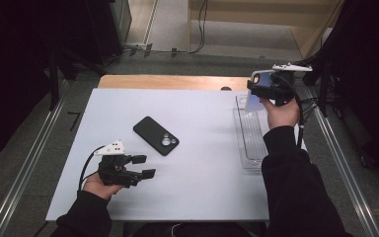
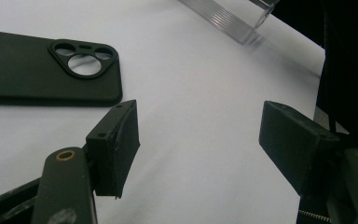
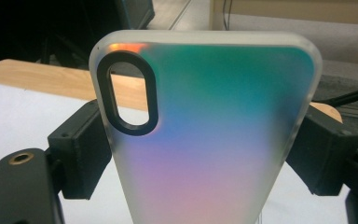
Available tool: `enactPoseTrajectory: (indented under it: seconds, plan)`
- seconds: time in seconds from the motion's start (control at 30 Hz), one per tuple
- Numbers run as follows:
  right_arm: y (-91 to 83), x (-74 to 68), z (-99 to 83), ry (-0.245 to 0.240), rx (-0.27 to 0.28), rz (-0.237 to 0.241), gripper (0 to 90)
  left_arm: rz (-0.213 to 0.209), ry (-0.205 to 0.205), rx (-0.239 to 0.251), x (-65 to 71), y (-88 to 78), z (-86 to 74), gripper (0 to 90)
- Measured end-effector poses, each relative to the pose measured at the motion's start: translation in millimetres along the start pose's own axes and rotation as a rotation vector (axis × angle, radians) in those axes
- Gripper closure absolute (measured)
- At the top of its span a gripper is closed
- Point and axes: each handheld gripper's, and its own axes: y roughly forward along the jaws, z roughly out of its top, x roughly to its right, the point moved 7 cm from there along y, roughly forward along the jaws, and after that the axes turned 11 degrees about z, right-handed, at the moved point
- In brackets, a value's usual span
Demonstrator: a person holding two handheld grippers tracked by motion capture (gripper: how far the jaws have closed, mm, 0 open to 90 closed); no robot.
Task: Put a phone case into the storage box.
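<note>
A black phone case with a triangular camera cutout lies flat on the white table; the left gripper view has it at upper left. My left gripper rests low near the table's front left, jaws open and empty, a short way in front of that case. At the back right my right gripper is raised over a clear tray and is shut on an iridescent frosted phone case held by its two long edges, its oval camera hole at upper left.
The clear plastic tray stands along the table's right edge, its ribbed end showing in the left gripper view. A strip of wooden board runs behind the white surface. Dark curtains and metal rails flank the table.
</note>
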Motion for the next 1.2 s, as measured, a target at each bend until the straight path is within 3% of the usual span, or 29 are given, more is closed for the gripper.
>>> enactPoseTrajectory:
  seconds: [0.3,0.63,0.87,0.97,1.2]
  plan:
    - [21.3,7.4,1.8,-0.014,-0.008,-0.052,14.7,-0.001,-0.001,-0.001,0.2,-0.4,-0.4,29.4]
    - [47.9,21.9,-8.1,0.068,-0.018,-0.052,14.6,-0.001,-0.004,-0.002,-0.1,-1.3,-1.8,29.4]
    - [64.6,31.8,-16.6,0.089,-0.029,-0.077,14.6,-0.006,-0.006,-0.002,-0.6,-1.7,-2.1,29.4]
    - [70.3,34.5,-20.7,0.071,-0.038,-0.096,14.5,-0.008,-0.01,0.0,-0.6,-1.5,-1.8,29.4]
    - [82.8,39.6,-29.4,0.116,-0.046,-0.09,14.3,-0.01,-0.007,-0.002,-1.1,-1.1,-2.0,29.4]
